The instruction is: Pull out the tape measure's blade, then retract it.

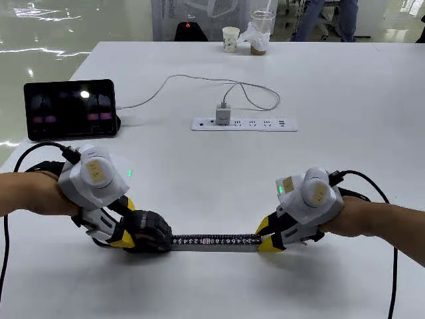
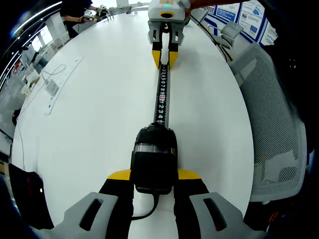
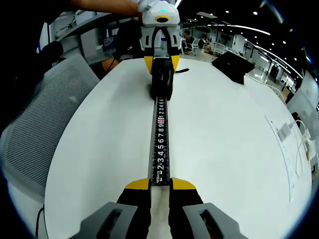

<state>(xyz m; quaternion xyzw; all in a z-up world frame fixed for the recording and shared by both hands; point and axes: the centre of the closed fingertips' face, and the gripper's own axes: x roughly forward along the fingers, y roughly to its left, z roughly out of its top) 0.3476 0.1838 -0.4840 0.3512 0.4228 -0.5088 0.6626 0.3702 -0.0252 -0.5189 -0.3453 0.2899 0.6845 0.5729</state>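
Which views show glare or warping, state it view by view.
Head view: sharp, glare on the floor and tablet. Left gripper view: fisheye curves the table edge. Right gripper view: ceiling lights streak, blade numbers crisp.

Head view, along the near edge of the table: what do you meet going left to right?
left gripper → tape measure case → blade → right gripper

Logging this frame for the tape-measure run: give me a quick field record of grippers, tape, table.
left gripper: shut on tape measure case
right gripper: shut on blade, at its tip
blade state: pulled out, flat on table, spanning between grippers
stage: not yet retracted
also on table: tablet, power strip
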